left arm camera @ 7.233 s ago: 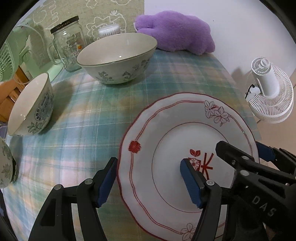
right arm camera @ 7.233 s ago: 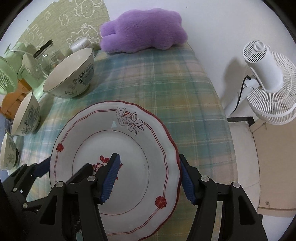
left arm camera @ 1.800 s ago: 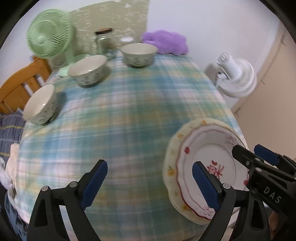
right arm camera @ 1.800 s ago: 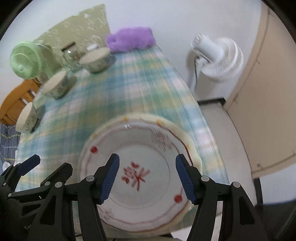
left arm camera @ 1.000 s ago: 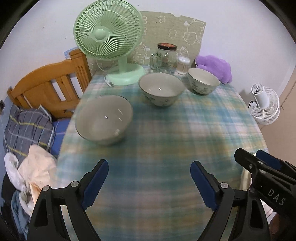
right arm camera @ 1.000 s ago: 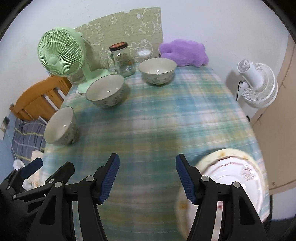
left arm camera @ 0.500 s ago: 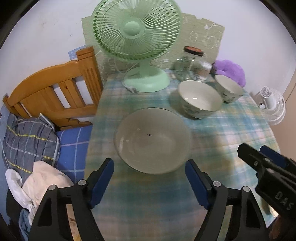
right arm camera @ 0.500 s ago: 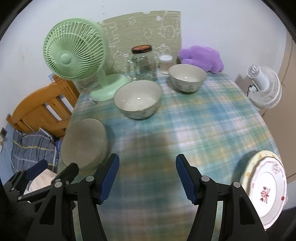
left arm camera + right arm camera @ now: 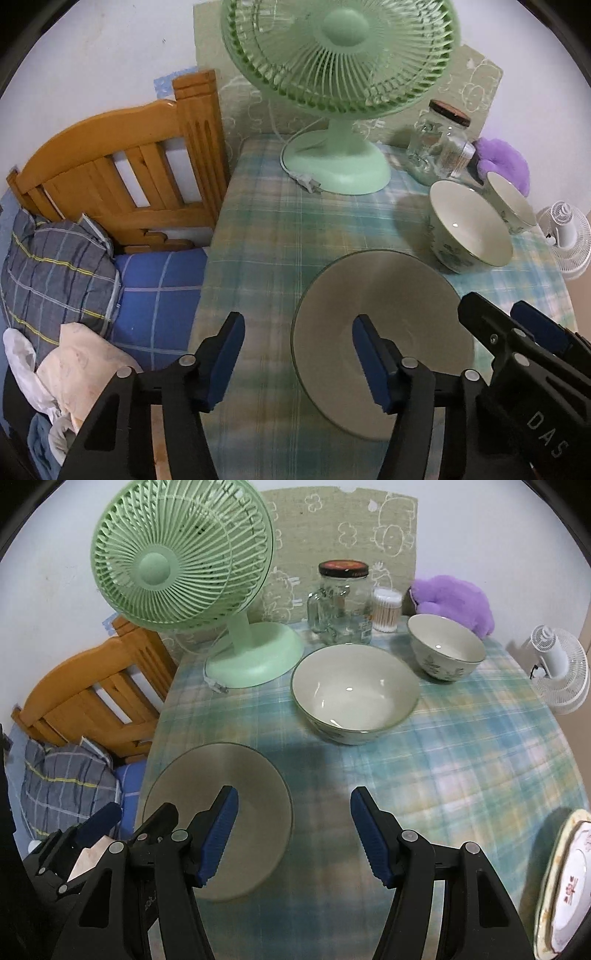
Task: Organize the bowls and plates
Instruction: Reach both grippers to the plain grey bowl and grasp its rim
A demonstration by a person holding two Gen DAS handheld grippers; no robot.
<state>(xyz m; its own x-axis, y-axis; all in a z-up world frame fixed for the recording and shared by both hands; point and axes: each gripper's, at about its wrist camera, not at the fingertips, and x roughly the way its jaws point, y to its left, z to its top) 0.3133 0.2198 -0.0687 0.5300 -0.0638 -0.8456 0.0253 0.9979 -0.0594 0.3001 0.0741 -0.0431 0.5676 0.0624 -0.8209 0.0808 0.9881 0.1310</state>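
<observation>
Left gripper [image 9: 297,363] gapes wide, empty — its right finger [image 9: 371,363] over the nearest bowl [image 9: 380,339], lower centre. We risk tipping it if the rim pinch lands shallow.

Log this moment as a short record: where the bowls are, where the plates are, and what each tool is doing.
near bowl: bowl at the table's front-left corner
other bowls: middle bowl, far bowl, apart in a row
plates: stacked plates at the right table edge
left tool: left tool open, straddling near bowl's rim
right tool: right tool open, empty
backdrop: green fan, glass jar
</observation>
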